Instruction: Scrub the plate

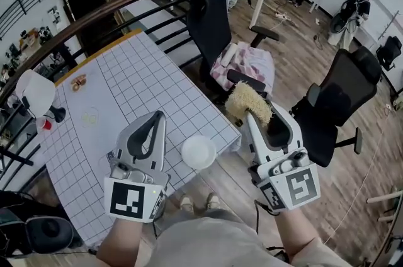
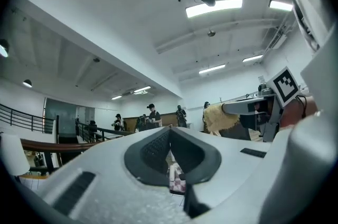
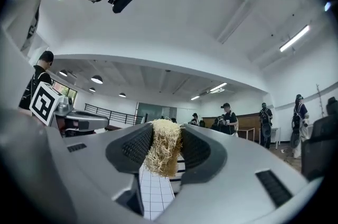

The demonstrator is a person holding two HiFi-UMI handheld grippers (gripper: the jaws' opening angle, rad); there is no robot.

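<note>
Presently: left gripper [image 1: 157,119], left of the plate [image 1: 198,152], jaws together on nothing, likely free to steady it. Plate, white, on the gridded table's [image 1: 126,89] near edge. Right gripper [image 1: 250,113], right of the plate, clamped on a straw-coloured scrubber [image 1: 247,102], seemingly ready for scrubbing.

Readable text: we find none in any of the three views.
Left gripper [image 1: 158,116] marker cube [image 1: 135,199]: we see only a black-and-white square pattern (a code, not letters or digits).
Right gripper [image 1: 250,113] marker cube [image 1: 296,186]: we see the same kind of pattern, nothing we can read.
Table [image 1: 138,89]: we see a plain black grid on white, with no print.
</note>
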